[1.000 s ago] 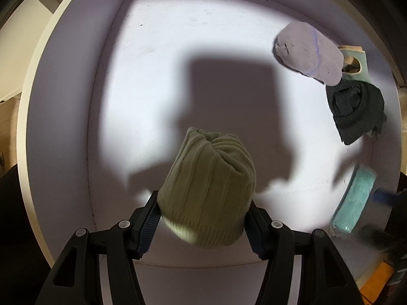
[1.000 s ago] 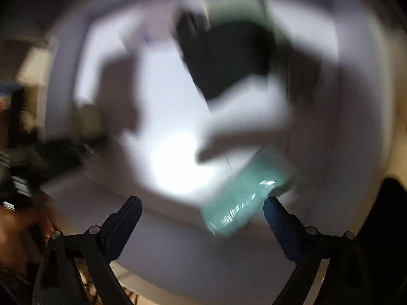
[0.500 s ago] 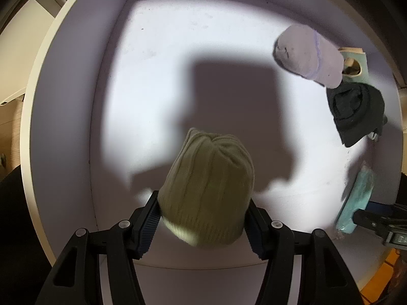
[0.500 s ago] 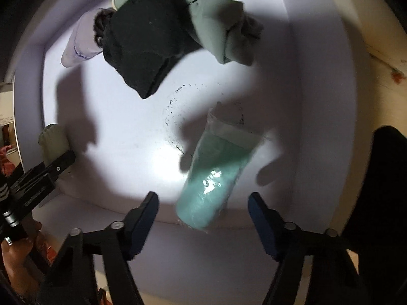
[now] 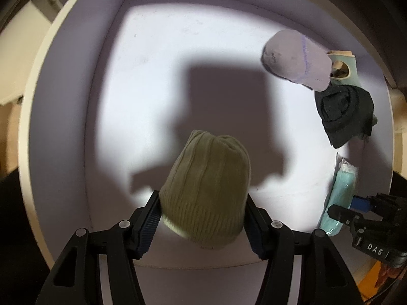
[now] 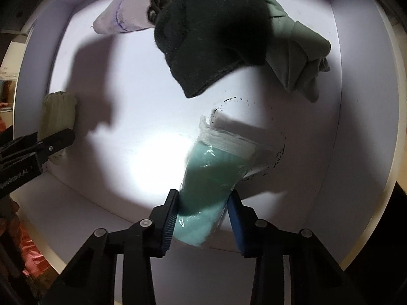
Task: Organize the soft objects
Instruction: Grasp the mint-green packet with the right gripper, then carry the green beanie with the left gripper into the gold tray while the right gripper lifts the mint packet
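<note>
My left gripper (image 5: 202, 216) is shut on an olive green knit beanie (image 5: 208, 185) at the front of a white compartment. My right gripper (image 6: 202, 216) is shut on a teal soft item in a clear plastic bag (image 6: 211, 178), at the compartment's front right; the bag also shows in the left wrist view (image 5: 338, 198). The beanie and left gripper show at the left of the right wrist view (image 6: 57, 114). At the back right lie a lilac sock (image 5: 297, 58), a black knit piece (image 5: 343, 111) and a pale green cloth (image 6: 297, 48).
The compartment has a white floor (image 5: 157, 81), a left wall (image 5: 63, 127) and a right wall (image 6: 361, 127). A ring of dark specks (image 6: 277, 137) marks the floor around the bag. A raised front lip (image 5: 193, 279) runs under my fingers.
My right gripper has moved forward and closed on the teal bag. The left gripper holds the beanie in much the same place.
</note>
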A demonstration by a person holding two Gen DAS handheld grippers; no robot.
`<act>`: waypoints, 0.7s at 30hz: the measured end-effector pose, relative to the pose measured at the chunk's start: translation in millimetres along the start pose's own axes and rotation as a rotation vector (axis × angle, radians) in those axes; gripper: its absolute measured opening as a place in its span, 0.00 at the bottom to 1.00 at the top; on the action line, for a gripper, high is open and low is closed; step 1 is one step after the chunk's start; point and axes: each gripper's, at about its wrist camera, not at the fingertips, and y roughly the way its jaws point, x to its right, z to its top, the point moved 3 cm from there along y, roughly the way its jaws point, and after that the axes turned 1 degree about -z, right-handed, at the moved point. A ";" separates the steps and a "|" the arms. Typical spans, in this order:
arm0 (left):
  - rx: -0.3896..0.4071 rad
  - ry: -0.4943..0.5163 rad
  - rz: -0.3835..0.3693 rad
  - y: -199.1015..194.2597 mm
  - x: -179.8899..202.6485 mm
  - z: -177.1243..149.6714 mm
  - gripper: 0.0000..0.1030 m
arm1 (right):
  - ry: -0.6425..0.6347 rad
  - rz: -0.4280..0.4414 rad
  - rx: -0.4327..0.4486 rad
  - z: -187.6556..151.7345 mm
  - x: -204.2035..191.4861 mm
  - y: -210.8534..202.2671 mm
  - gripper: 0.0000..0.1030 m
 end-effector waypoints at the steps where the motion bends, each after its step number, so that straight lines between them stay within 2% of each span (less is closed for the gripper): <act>1: 0.007 0.008 0.003 -3.3 3.3 0.8 0.59 | 0.000 0.002 -0.001 0.0 0.2 0.1 0.38; 12: 0.064 0.068 0.037 -22.9 17.9 -11.5 0.57 | 0.027 0.014 -0.014 6.2 2.2 9.7 0.38; 21: 0.149 0.040 -0.017 -68.4 30.8 -13.2 0.57 | 0.031 0.013 -0.018 11.6 4.5 23.0 0.38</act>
